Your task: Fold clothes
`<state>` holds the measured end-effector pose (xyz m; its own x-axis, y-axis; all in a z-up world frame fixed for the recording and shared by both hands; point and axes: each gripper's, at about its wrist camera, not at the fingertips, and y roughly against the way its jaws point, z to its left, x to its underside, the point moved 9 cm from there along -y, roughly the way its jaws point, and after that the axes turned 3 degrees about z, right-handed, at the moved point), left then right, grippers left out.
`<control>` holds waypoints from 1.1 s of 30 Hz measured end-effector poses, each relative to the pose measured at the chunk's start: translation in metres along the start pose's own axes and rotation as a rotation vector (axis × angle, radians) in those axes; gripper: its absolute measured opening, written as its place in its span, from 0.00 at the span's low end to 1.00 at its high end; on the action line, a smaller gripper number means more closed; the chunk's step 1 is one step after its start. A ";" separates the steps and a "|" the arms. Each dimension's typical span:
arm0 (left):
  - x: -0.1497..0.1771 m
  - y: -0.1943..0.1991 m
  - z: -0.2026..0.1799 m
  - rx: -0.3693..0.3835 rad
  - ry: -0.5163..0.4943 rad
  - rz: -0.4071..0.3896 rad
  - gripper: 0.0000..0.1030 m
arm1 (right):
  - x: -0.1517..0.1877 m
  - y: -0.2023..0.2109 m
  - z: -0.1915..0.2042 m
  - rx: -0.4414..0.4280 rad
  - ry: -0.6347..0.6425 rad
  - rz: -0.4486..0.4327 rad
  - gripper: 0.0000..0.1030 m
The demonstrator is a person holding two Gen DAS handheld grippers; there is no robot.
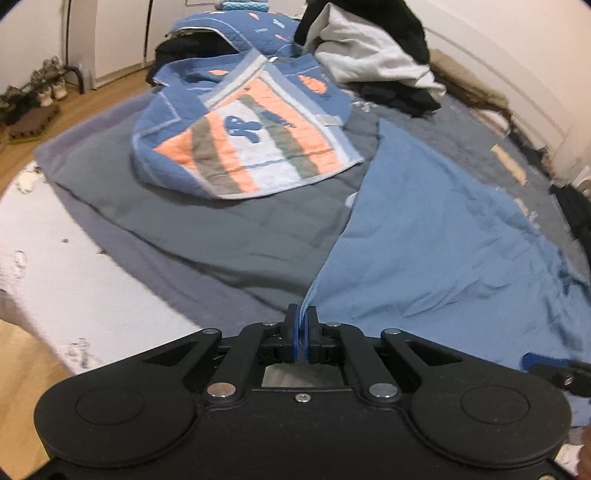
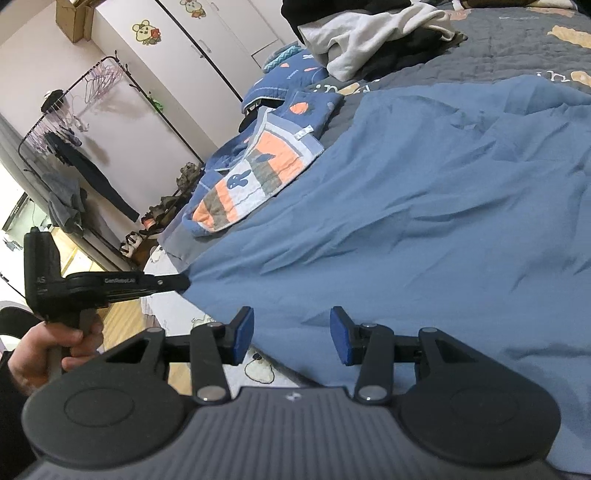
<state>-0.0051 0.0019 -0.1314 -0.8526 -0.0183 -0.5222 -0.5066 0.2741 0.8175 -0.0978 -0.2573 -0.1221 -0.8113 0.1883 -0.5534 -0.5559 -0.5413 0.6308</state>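
Clenched on a corner of a plain blue garment (image 1: 436, 236), the left gripper (image 1: 303, 325) pinches the cloth at the near edge of the bed, while the right gripper (image 2: 291, 336) hangs just above the same near hem with its blue pads parted and nothing between them. A hand (image 2: 48, 350) grips the left tool's handle at the near left of the right wrist view. Judging by the taut line running away from the pinched corner, the garment is being spread or drawn flat across the bed; whether it is being laid out for a fold or pulled over into one, the pictures do not settle. The free gripper would likely need a second hold on the near hem so that the cloth moves evenly, without bunching. Beyond, on the grey bedspread (image 1: 207, 236), lies a quilted blue-and-orange blanket (image 1: 255, 147), crumpled. Farther still sits a heap of black and white clothes (image 1: 369, 48). Wooden floor, a row of shoes (image 1: 40, 88), a clothes rack (image 2: 74, 147) and white wardrobe doors (image 2: 207, 33) close the room.
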 end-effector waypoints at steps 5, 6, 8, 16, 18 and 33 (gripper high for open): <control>0.001 0.002 0.004 -0.044 -0.009 0.018 0.08 | 0.000 0.001 -0.001 0.003 -0.002 0.000 0.43; 0.001 0.004 0.005 -0.053 -0.010 0.014 0.08 | -0.001 0.002 -0.002 0.005 -0.004 -0.003 0.43; -0.001 0.012 0.002 -0.058 -0.021 -0.012 0.08 | -0.003 0.004 -0.005 0.012 -0.013 -0.012 0.43; -0.005 0.021 -0.081 0.117 -0.168 -0.119 0.31 | -0.024 0.022 -0.038 0.068 -0.075 -0.081 0.43; -0.005 0.011 -0.107 0.156 -0.204 -0.120 0.31 | -0.031 0.029 -0.050 0.104 -0.084 -0.107 0.43; -0.018 -0.073 -0.250 0.381 -0.299 -0.067 0.34 | -0.067 0.106 -0.175 0.369 -0.216 -0.279 0.43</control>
<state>0.0146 -0.2580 -0.1208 -0.7176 0.2137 -0.6628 -0.4282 0.6152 0.6619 -0.0714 -0.4706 -0.1131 -0.6201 0.4709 -0.6275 -0.7517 -0.1278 0.6470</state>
